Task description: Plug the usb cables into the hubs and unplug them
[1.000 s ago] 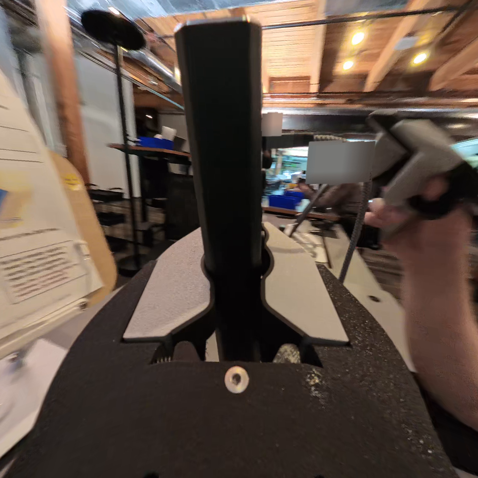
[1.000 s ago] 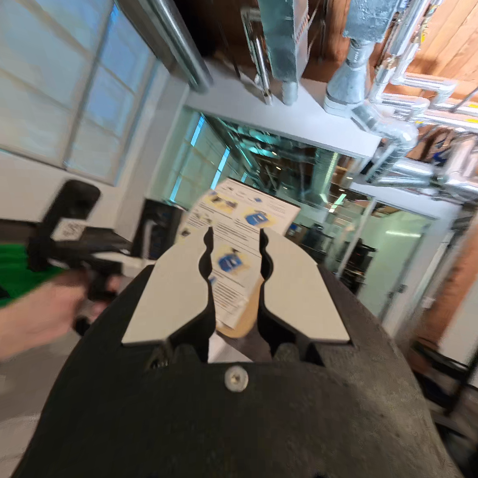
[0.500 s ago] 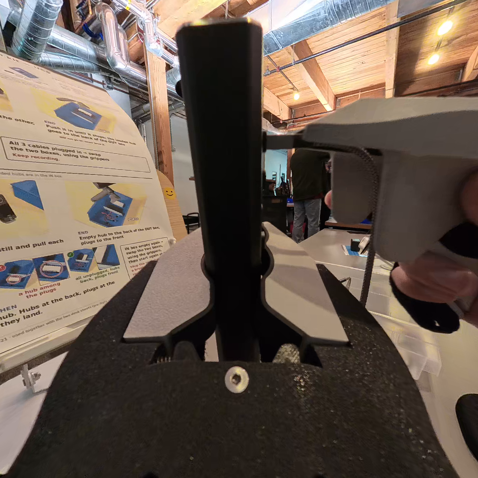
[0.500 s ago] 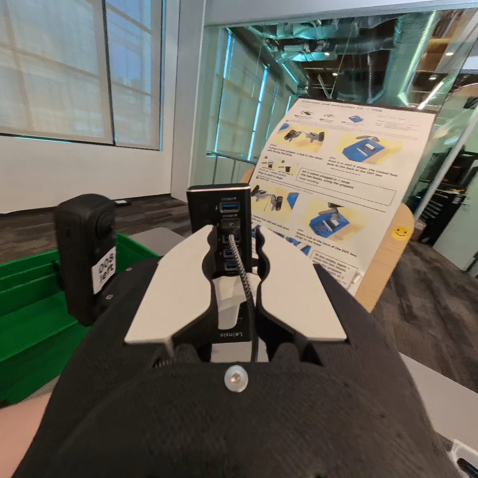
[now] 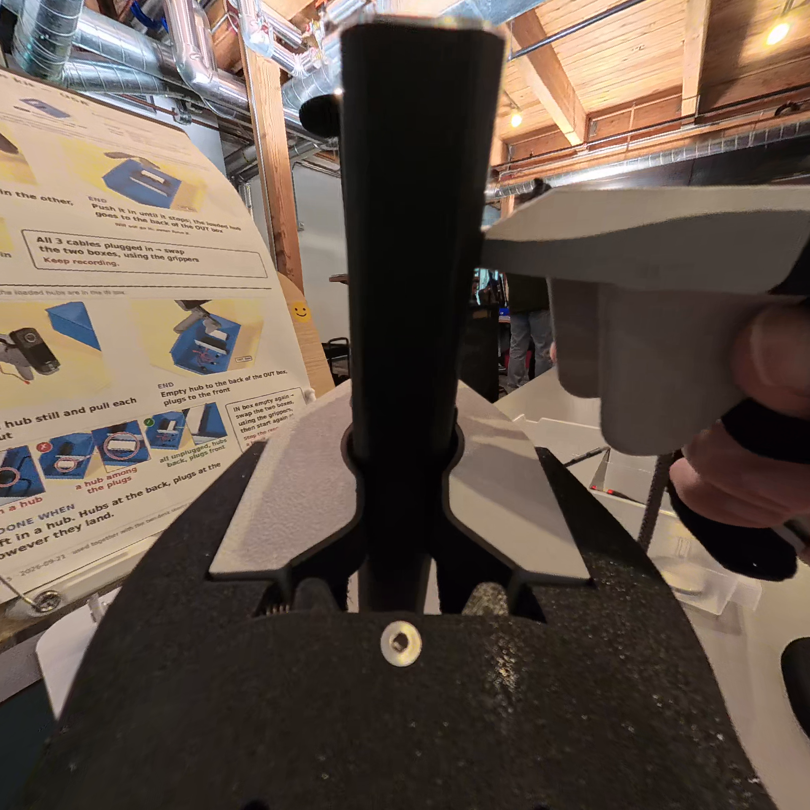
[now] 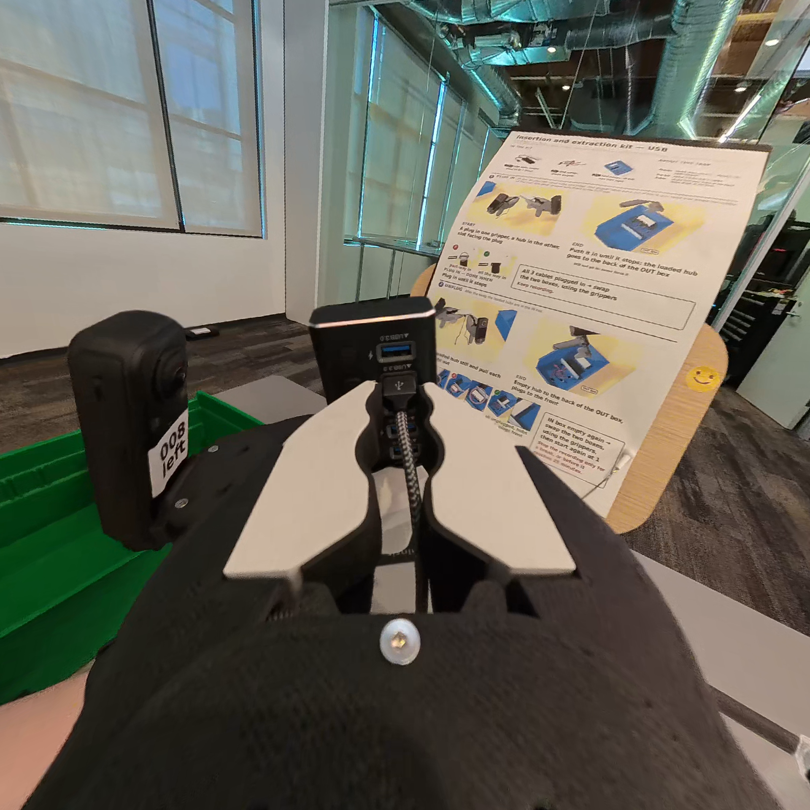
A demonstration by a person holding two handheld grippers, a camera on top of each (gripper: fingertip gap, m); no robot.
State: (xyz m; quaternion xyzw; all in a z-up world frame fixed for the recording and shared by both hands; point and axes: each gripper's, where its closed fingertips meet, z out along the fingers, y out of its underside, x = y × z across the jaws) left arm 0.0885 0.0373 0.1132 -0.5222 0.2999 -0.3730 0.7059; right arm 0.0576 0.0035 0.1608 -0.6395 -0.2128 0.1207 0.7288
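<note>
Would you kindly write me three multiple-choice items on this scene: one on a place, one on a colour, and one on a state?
1. Where does the green bin lie relative to the right gripper?
A) to its left
B) to its right
C) above it

2. What colour is the insert in the topmost port of the hub?
A) red
B) blue
C) yellow

3. The left gripper is:
A) open and empty
B) shut on a cable
C) shut on the hub

Answers:
1 A, the bin fills the left edge of the right wrist view.
2 B, blue shows inside that free port.
3 C, both fingers press the sides of the upright black hub.
</note>
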